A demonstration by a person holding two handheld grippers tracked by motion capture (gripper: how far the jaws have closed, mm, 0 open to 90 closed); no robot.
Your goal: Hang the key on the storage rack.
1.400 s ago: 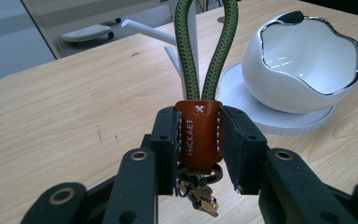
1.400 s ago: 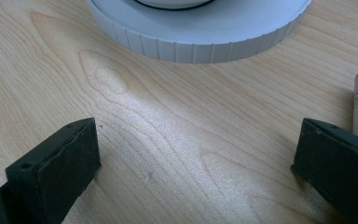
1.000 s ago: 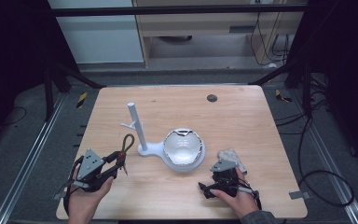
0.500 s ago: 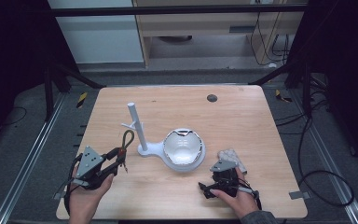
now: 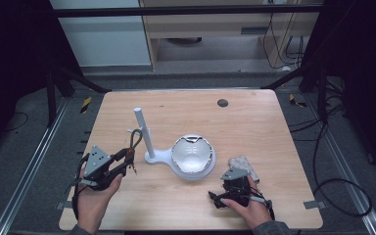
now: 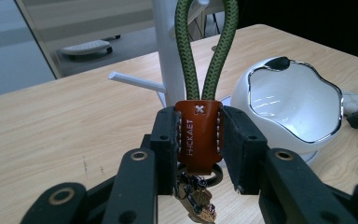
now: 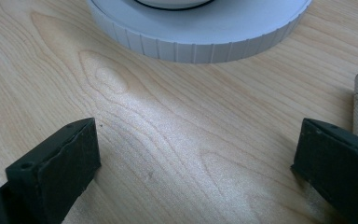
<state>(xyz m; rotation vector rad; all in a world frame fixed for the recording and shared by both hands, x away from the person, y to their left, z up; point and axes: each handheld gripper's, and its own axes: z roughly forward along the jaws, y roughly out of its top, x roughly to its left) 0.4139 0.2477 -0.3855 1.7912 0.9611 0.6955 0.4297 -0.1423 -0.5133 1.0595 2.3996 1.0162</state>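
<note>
Left gripper (image 6: 198, 140) jaws clamped on brown leather tab of green cord keychain (image 6: 198, 135), white peg stand (image 5: 144, 132) near, right gripper (image 7: 196, 154) jaws wide over bare worktop (image 7: 168, 116)

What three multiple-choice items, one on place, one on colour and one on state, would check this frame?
1. Where does the white bowl sit?
A. Right of the white stand
B. On the floor
C. In the right claw

2. What colour is the cord loop on the keychain?
A. Blue
B. Green
C. Yellow

3. How is the left claw?
A. Open over the bowl
B. Shut on nothing
C. Shut on the keychain's leather tab

Key: 1 A, the bowl rests beside the stand on the table. 2 B, the left claw view shows green cord. 3 C, both pads press the brown tab.
</note>
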